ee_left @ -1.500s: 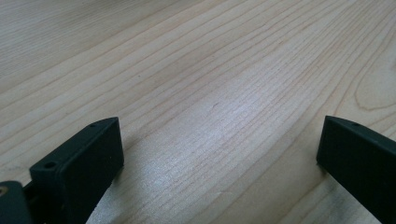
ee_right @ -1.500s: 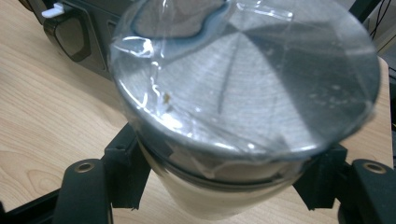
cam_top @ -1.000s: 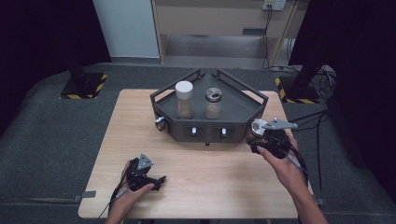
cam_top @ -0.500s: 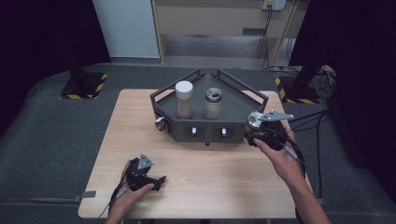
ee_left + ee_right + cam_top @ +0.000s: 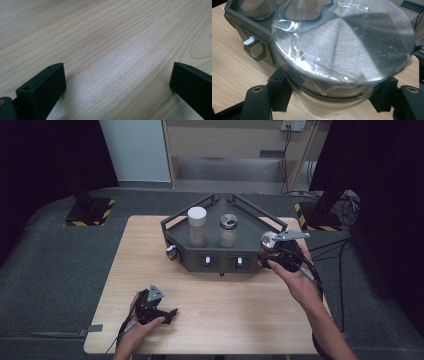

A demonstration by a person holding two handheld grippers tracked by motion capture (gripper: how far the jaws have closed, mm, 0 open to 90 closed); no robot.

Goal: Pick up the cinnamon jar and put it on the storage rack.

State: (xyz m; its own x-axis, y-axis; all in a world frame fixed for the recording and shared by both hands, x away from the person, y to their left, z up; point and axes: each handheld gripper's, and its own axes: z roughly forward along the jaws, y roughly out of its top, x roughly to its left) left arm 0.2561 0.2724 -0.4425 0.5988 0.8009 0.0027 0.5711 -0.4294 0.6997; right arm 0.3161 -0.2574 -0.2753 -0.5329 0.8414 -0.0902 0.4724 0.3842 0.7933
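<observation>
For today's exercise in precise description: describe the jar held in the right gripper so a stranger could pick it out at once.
Start at the dark tray at the far side of the wooden table. Just off its right end, the right gripper holds a jar. Unlike the white-lidded jar and the metal-lidded jar standing in the tray, it is outside the tray, gripped below its metal lid.

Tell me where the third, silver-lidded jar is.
The silver-lidded jar sits clamped in the right claw, at the right front corner of the dark tray in the high view, right of the two jars standing in it.

A white-capped jar and a metal-lidded jar are standing inside a dark tray sitting on the wooden worktop
</observation>
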